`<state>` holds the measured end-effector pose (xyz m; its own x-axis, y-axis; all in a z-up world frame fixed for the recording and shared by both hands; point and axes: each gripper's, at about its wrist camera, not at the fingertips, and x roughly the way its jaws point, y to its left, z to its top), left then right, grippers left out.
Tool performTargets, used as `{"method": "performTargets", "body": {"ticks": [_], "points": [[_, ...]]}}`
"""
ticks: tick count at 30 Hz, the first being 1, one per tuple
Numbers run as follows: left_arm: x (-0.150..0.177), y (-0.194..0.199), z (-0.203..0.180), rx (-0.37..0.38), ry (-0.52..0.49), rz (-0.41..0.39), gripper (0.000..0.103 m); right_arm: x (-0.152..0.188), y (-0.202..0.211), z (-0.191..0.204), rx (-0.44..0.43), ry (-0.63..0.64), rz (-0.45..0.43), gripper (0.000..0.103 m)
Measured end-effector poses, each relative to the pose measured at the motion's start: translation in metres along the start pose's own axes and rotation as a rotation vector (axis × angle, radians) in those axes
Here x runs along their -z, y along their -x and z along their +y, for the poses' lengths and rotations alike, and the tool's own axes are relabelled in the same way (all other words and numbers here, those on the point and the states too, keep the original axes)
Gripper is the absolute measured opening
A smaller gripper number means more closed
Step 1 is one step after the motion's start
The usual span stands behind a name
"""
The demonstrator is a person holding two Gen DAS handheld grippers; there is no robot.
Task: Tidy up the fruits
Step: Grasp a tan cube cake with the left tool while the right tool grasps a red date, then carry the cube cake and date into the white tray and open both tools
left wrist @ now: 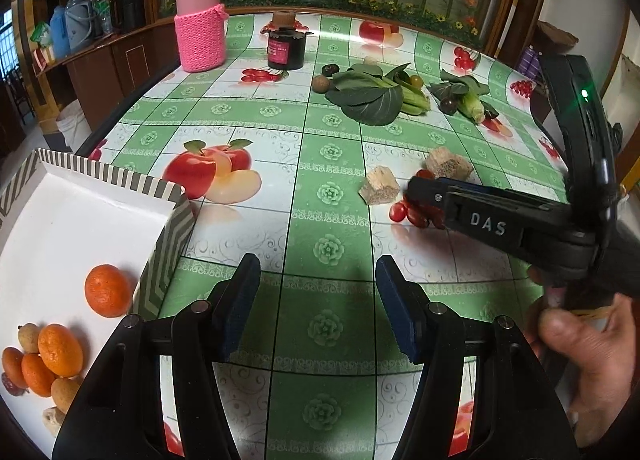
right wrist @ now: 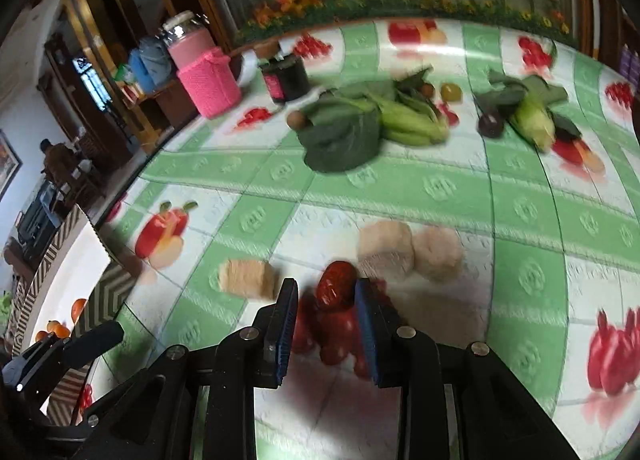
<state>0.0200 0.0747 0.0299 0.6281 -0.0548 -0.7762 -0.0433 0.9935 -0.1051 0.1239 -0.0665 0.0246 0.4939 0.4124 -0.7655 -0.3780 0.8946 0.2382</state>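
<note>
A white box with a striped rim (left wrist: pixel 170 196) stands at the table's left and holds a tangerine (left wrist: pixel 107 290) and several small orange and tan fruits (left wrist: pixel 44 356). My left gripper (left wrist: pixel 318 280) is open and empty, just right of the box. My right gripper (right wrist: pixel 326 292) is open around a red date (right wrist: pixel 335 291) at the top of a cluster of small red tomatoes (right wrist: pixel 334 334). The view is blurred, so I cannot tell whether the fingers touch the date. In the left wrist view the right gripper (left wrist: pixel 416 192) sits low over the tomatoes (left wrist: pixel 406 212).
Tan cut chunks (left wrist: pixel 379 185) lie beside the tomatoes. Leafy greens (left wrist: pixel 374 94), corn (left wrist: pixel 472 106), dark round fruits (left wrist: pixel 448 106) and a brown one (left wrist: pixel 321 83) lie further back. A pink-sleeved flask (left wrist: pixel 200 20) and black jar (left wrist: pixel 286 48) stand at the far left.
</note>
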Motion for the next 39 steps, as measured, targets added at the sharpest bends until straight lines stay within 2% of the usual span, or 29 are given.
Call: {"method": "performTargets", "body": {"ticks": [3, 9, 14, 20, 23, 24, 26, 31, 37, 39], "points": [[-0.005, 0.000, -0.002, 0.003, -0.002, -0.001, 0.060, 0.002, 0.003, -0.002, 0.003, -0.001, 0.003, 0.019], [-0.019, -0.007, -0.013, 0.022, -0.010, 0.000, 0.060, 0.021, 0.029, -0.016, -0.018, -0.033, -0.029, 0.019], [-0.036, -0.022, -0.026, 0.028, -0.009, 0.010, 0.060, 0.030, 0.047, -0.026, -0.001, -0.042, -0.048, 0.019], [-0.058, -0.048, -0.036, 0.035, 0.004, 0.028, 0.060, 0.031, 0.044, -0.039, -0.044, -0.072, -0.045, 0.019], [-0.064, -0.062, -0.036, 0.080, 0.025, 0.049, 0.060, 0.031, 0.046, -0.045, -0.049, -0.083, -0.052, 0.019], [-0.064, -0.065, -0.036, 0.088, 0.025, 0.058, 0.058, 0.030, 0.047, -0.047, -0.048, -0.084, -0.055, 0.019], [-0.062, -0.070, -0.036, 0.088, 0.018, 0.075, 0.026, 0.029, 0.048, -0.046, -0.042, -0.078, -0.057, 0.019], [-0.053, -0.062, -0.031, 0.099, 0.010, 0.076, 0.026, 0.030, 0.045, -0.041, -0.049, -0.054, -0.046, 0.019], [-0.028, -0.015, -0.022, 0.108, -0.012, 0.036, 0.026, 0.031, 0.049, -0.029, -0.117, -0.040, -0.050, 0.019], [-0.017, 0.005, -0.017, 0.099, -0.027, 0.015, 0.026, 0.032, 0.055, -0.024, -0.115, -0.047, -0.055, 0.019]]}}
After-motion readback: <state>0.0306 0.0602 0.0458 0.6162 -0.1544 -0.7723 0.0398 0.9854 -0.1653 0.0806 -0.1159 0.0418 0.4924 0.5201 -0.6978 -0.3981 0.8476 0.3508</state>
